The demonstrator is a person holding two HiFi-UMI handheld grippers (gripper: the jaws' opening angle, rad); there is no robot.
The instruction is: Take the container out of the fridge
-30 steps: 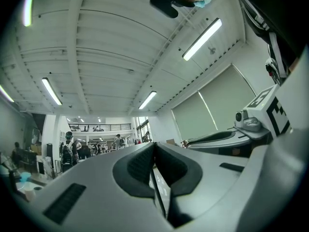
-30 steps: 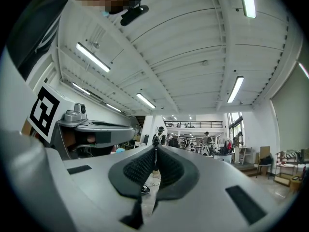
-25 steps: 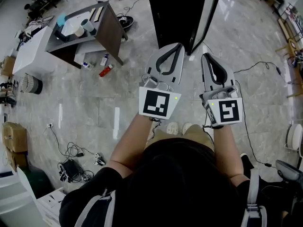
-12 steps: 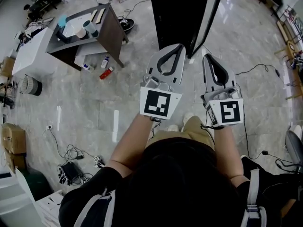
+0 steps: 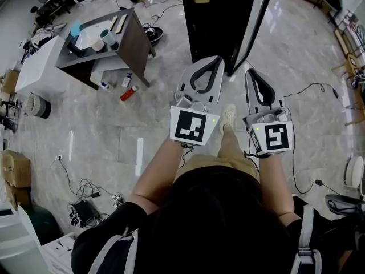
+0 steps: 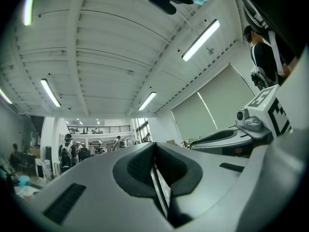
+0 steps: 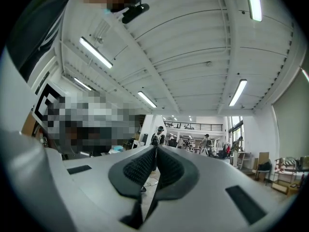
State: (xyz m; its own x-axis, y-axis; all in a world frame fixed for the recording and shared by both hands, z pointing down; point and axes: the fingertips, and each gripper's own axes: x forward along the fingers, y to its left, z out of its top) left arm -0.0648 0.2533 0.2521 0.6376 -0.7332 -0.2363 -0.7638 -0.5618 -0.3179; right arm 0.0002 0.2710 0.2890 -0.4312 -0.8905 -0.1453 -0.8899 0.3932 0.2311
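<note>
A person stands on a marble floor (image 5: 102, 130) holding the left gripper (image 5: 212, 59) and right gripper (image 5: 250, 73) toward a black fridge (image 5: 217, 16), whose door (image 5: 251, 24) is open. Both pairs of jaws are closed together, gripping nothing. The container cannot be made out in the fridge's dark interior. Each marker cube (image 5: 193, 125) shows a black-and-white square.
</note>
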